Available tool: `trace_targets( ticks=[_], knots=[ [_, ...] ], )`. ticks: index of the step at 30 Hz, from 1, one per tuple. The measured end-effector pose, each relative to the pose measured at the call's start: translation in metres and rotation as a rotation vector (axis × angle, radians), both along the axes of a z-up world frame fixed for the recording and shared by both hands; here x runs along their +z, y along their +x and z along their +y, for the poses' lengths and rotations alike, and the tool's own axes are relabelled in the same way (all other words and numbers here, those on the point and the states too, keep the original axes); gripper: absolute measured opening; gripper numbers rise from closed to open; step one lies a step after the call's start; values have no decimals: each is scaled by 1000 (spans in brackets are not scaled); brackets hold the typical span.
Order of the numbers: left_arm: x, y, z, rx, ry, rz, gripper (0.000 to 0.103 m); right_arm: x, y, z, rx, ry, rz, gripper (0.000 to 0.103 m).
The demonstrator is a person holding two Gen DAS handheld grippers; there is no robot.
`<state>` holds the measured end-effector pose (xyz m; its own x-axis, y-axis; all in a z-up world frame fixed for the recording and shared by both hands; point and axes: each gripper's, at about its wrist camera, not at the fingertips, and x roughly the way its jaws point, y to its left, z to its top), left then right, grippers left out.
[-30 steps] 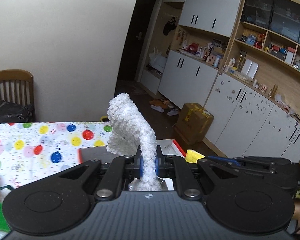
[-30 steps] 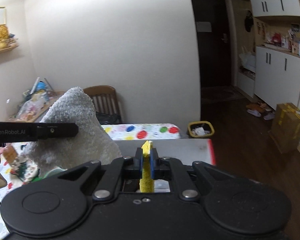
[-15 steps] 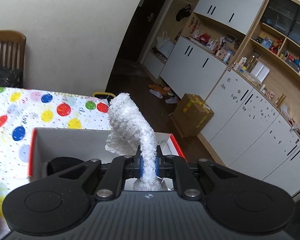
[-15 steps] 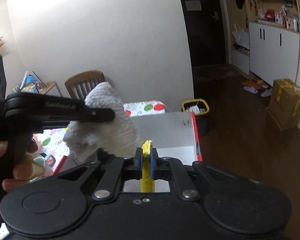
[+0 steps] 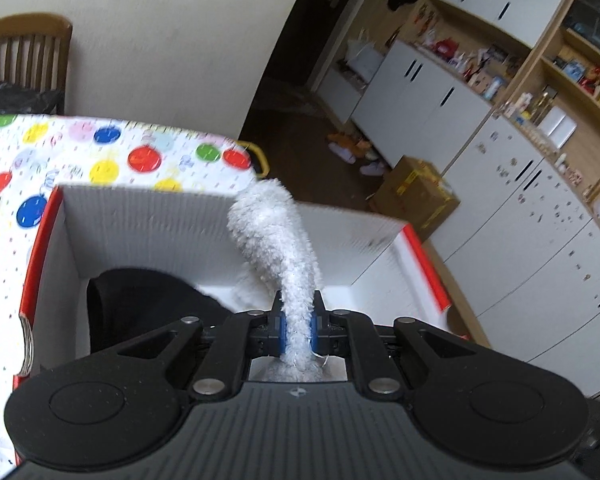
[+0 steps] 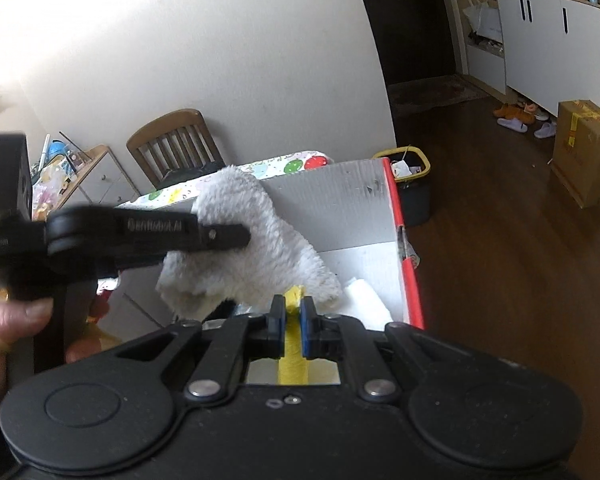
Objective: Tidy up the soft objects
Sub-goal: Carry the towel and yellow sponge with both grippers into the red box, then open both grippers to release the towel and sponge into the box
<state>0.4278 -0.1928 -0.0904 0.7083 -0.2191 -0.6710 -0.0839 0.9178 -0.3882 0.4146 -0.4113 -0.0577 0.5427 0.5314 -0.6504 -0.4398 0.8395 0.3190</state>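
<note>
My left gripper (image 5: 298, 322) is shut on a white fluffy cloth (image 5: 276, 236) and holds it over a white box with a red rim (image 5: 148, 220). A black soft item (image 5: 140, 304) lies inside the box. In the right wrist view the left gripper (image 6: 236, 236) holds the same white cloth (image 6: 260, 252) above the box (image 6: 340, 200). My right gripper (image 6: 293, 320) is shut on a thin yellow cloth (image 6: 293, 344) just at the near side of the box. A white item (image 6: 366, 300) lies in the box.
The box stands on a table with a polka-dot cloth (image 5: 80, 152). A wooden chair (image 6: 172, 144) stands behind it. A yellow-rimmed bin (image 6: 412, 172) and a cardboard box (image 6: 584, 148) are on the floor. White cabinets (image 5: 540, 248) line the right side.
Both grippers have moved forward and down toward the box. The white cloth now hangs over the box's inside, and the box fills more of both views.
</note>
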Motion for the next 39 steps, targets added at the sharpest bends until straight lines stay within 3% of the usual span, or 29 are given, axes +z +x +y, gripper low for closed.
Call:
trace_targets(
  ticks=[8,17,23,26,30,39],
  knots=[
    [-22,2,-6,-23,85,99,10,-5,9,5,4,-66,2,6],
    [-22,8,-11,-34,133,168,10,-8,15,10,13,-131,5,9],
    [-18,6,-10,-35,132,181,12,-12,14,15,60,-204,17,21],
    [-15,3,-8,-37,128,175,22,-13,11,15,82,-215,26,27],
    [-11,-4,-5,-25,121,160,67,-9,5,12,93,-221,10,38],
    [15,-33,-1,-16,154,81,67,16,-16,11,114,-192,-59,54]
  ],
)
